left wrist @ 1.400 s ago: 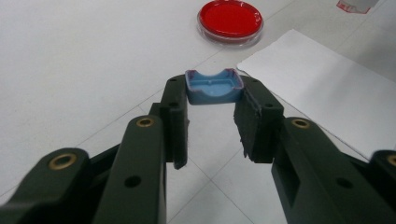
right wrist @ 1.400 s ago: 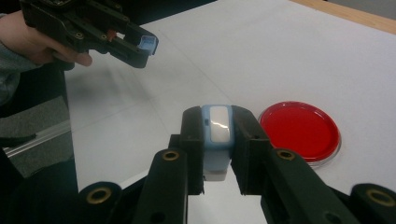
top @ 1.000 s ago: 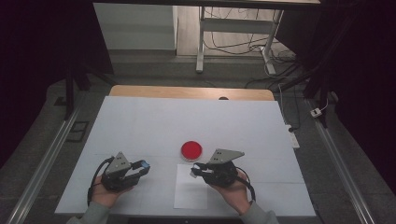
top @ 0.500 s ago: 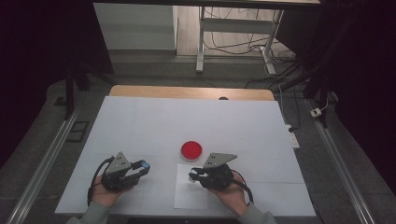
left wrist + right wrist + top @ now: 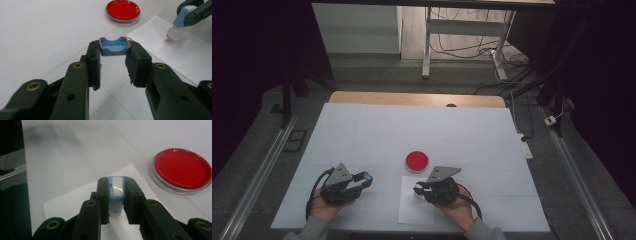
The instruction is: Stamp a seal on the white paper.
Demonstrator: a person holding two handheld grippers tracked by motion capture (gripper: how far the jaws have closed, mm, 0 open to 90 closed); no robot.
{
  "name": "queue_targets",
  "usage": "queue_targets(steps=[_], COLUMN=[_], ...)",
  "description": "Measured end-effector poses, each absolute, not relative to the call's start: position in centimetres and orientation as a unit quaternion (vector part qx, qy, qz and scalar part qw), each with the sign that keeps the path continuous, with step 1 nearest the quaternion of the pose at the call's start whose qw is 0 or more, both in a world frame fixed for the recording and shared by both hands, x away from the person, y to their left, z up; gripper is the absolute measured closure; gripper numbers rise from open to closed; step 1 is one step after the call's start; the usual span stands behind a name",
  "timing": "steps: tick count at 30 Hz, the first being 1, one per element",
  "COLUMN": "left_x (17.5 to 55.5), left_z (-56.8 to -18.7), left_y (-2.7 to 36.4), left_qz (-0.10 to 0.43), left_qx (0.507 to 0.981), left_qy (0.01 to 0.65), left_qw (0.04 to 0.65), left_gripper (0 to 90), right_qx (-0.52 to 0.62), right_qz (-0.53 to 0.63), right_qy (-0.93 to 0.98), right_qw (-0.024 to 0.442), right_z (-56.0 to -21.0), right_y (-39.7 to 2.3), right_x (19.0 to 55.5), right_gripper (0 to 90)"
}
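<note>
My left gripper (image 5: pixel 114 51) is shut on a small blue cap (image 5: pixel 114 46), its hollow side facing up, just above the white table. In the high view the left gripper (image 5: pixel 367 177) sits near the front left. My right gripper (image 5: pixel 116 192) is shut on a light blue stamp (image 5: pixel 116 195) with a white base, pointing down at a white paper sheet (image 5: pixel 75 202). From the left gripper view the stamp (image 5: pixel 178 25) hangs at the sheet (image 5: pixel 180 55); I cannot tell if it touches. A round red dish (image 5: pixel 417 160) lies just beyond the right gripper (image 5: pixel 417 190).
The white table top (image 5: pixel 412 130) stretches far back to a wooden strip (image 5: pixel 412 98). The paper sheet (image 5: pixel 414 210) lies near the front edge. Metal rails run along both sides of the table, and a desk frame with cables stands behind.
The right gripper with the stamp has drifted slightly left and toward the front edge, over the paper. The left gripper has stayed put.
</note>
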State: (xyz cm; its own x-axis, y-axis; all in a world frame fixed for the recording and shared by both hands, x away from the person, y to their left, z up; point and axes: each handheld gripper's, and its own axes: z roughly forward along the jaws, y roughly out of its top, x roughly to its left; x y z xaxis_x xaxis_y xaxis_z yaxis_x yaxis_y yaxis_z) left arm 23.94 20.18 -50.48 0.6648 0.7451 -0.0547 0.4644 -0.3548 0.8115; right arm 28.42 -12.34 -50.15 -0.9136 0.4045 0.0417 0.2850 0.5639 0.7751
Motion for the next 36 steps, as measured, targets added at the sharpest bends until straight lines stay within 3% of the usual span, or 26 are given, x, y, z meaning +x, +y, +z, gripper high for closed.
queue_targets(steps=[36], left_x=[23.88], left_z=[-50.41], left_y=[20.17], left_qz=[0.166], left_qx=[0.807], left_qy=[0.374], left_qw=[0.426], left_gripper=[65.5], right_qx=[0.185], right_qz=[0.406], right_qy=[0.892], right_qw=[0.076], right_z=[-50.89], right_y=[-11.57], right_x=[28.43], right_gripper=[75.9])
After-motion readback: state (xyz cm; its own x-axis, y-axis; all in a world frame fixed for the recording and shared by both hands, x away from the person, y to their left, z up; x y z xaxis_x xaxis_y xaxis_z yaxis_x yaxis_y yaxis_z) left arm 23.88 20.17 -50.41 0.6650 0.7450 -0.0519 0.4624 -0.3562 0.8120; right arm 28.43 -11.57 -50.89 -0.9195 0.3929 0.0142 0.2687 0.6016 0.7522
